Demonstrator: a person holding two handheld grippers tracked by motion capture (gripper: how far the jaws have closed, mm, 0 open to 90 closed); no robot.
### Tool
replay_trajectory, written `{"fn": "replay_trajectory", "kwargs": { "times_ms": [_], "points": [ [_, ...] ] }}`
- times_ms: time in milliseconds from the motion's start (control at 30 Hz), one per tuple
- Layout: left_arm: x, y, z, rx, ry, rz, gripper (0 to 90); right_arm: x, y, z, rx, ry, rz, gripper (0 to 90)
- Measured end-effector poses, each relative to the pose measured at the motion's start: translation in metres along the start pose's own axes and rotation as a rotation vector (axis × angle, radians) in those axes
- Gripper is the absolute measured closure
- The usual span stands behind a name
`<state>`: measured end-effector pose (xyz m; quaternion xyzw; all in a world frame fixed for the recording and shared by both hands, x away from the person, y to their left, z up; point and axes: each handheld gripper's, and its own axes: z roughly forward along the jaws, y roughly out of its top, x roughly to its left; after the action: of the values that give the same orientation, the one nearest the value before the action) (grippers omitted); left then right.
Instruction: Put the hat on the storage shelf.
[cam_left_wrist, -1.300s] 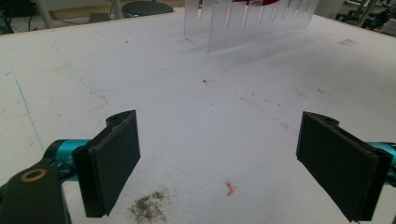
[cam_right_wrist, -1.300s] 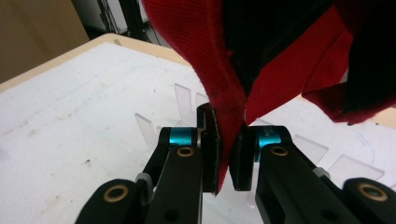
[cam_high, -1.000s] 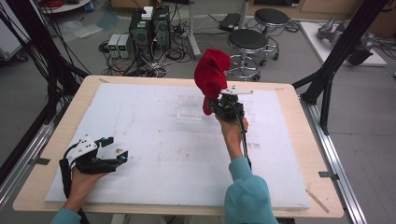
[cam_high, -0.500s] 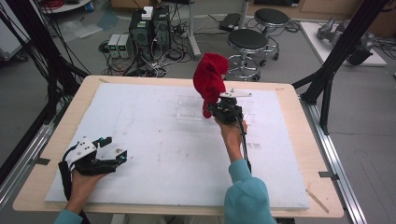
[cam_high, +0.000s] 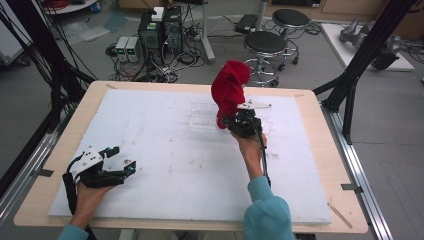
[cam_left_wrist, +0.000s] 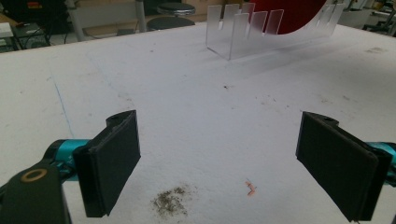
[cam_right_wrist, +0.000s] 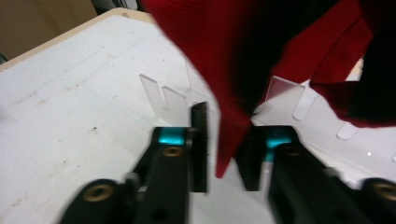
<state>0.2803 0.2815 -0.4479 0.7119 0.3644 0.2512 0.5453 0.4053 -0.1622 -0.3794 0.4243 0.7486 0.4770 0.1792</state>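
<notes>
The right gripper (cam_high: 239, 121) held a crumpled red knitted cloth (cam_high: 229, 90) between narrowly parted fingers (cam_right_wrist: 200, 140), raised above the clear acrylic slotted rack (cam_left_wrist: 243, 32) on the white foam surface (cam_high: 165, 165). A good step would keep that pinch firm. The left gripper (cam_high: 117, 160) rested with fingers wide apart.

A grey floor (cam_high: 395, 150) lies beyond the pale wooden tabletop (cam_high: 320, 125) with its white foam sheet (cam_high: 165, 150). Two black round stools (cam_high: 266, 42) stand near computer towers (cam_high: 161, 30) amid tangled cables (cam_high: 175, 60); black frame struts (cam_high: 365, 55) flank both sides.
</notes>
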Motion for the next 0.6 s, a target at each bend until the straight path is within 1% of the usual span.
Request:
{"fn": "replay_trajectory", "kwargs": {
  "times_ms": [33, 67, 100, 133, 167, 200, 233, 267, 300, 333, 367, 400, 433, 467, 500, 533, 567, 600],
  "points": [
    [0.000, 0.000, 0.000, -0.001, -0.002, -0.001, 14.0, 0.002, 0.001, -0.001, 0.004, -0.002, -0.012, 69.4],
    [0.000, 0.000, 0.000, -0.001, -0.001, -0.001, 14.0, 0.002, 0.001, -0.001, 0.004, -0.002, -0.012, 69.4],
    [0.000, 0.000, 0.000, -0.002, -0.001, 0.000, 14.0, 0.004, 0.001, -0.004, 0.002, -0.035, 0.004, 52.9],
    [0.000, 0.000, 0.000, -0.001, 0.002, -0.002, 14.0, 0.004, 0.001, -0.004, 0.002, -0.035, 0.004, 52.9],
    [0.000, 0.000, 0.000, -0.001, 0.003, -0.004, 14.0, 0.003, 0.001, -0.010, -0.001, -0.049, 0.020, 42.5],
    [0.000, 0.000, 0.000, -0.002, 0.002, -0.006, 14.0, 0.003, 0.001, -0.010, -0.001, -0.049, 0.020, 42.5],
    [0.000, 0.000, 0.000, -0.002, 0.003, -0.005, 14.0, 0.004, 0.001, -0.020, -0.006, -0.056, 0.018, 35.0],
    [0.000, 0.000, 0.000, -0.002, 0.003, -0.005, 14.0, 0.004, 0.001, -0.020, -0.006, -0.056, 0.018, 35.0],
    [0.000, 0.000, 0.000, -0.003, 0.003, -0.006, 14.0, 0.005, -0.003, -0.032, -0.033, -0.064, 0.011, 31.1],
    [0.000, 0.000, 0.000, -0.003, 0.003, -0.004, 14.0, 0.005, -0.003, -0.032, -0.033, -0.064, 0.011, 31.1],
    [0.000, 0.000, 0.000, -0.004, 0.004, -0.004, 14.0, 0.005, -0.008, -0.045, -0.043, -0.076, 0.009, 25.8],
    [0.000, 0.000, -0.001, -0.003, 0.004, -0.003, 14.0, 0.005, -0.008, -0.045, -0.043, -0.076, 0.009, 25.8],
    [0.000, -0.001, -0.001, -0.014, 0.004, -0.005, 14.0, 0.005, -0.012, -0.058, -0.030, -0.073, 0.019, 19.3],
    [0.000, -0.001, -0.001, -0.014, 0.004, -0.005, 14.0, 0.005, -0.012, -0.058, -0.030, -0.073, 0.019, 19.3],
    [0.000, -0.001, -0.001, -0.014, -0.001, -0.002, 14.0, 0.008, -0.014, -0.074, -0.046, -0.052, 0.009, 16.7],
    [0.000, -0.001, -0.002, -0.017, -0.003, -0.006, 14.0, 0.008, -0.014, -0.074, -0.046, -0.052, 0.009, 16.7],
    [0.001, -0.001, -0.002, -0.021, -0.003, -0.012, 14.0, 0.012, -0.015, -0.091, -0.081, -0.042, -0.018, 13.4],
    [0.001, -0.001, -0.002, -0.023, -0.002, -0.012, 14.0, 0.012, -0.015, -0.091, -0.081, -0.042, -0.018, 13.4]
  ]
}}
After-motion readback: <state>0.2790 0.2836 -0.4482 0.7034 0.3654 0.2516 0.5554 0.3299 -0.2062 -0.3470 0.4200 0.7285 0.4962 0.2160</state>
